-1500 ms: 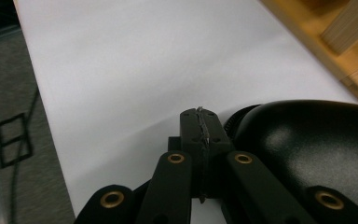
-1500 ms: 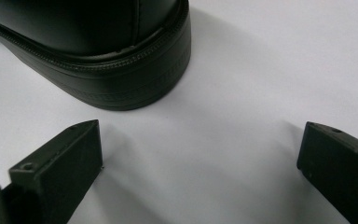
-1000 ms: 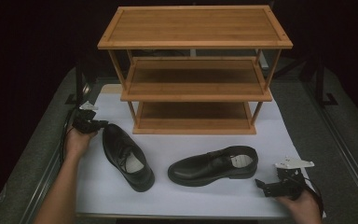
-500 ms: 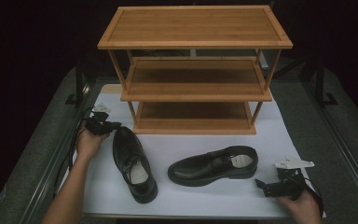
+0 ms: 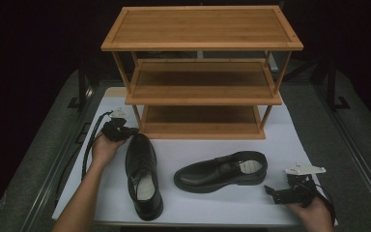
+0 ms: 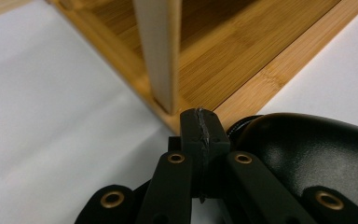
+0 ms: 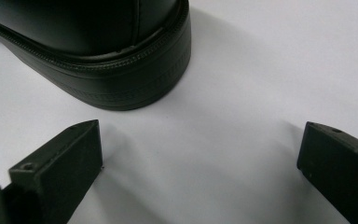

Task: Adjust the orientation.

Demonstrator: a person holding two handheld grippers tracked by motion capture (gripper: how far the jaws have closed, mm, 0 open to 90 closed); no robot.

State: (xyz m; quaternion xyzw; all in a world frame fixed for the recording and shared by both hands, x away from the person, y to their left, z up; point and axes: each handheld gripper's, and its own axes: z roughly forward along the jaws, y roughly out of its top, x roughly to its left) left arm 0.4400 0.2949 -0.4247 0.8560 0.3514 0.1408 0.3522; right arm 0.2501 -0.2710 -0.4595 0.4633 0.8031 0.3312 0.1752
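Left shoe (image 5: 142, 176) toe just beside left gripper (image 5: 117, 129), jaws pressed together, empty.

high: above table (image 5: 280, 130), facing forward-down | gripper views: close, along jaws | shared: shoes, rack (image 5: 200, 72)

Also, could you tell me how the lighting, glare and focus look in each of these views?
High view: the white mat is evenly lit, surroundings nearly black, slightly soft. Left gripper view: a glossy highlight on the shoe's toe; the shut fingers are sharp, the wooden rack is softer. Right gripper view: soft shadows beside the shoe heel; the near fingers are blurred.
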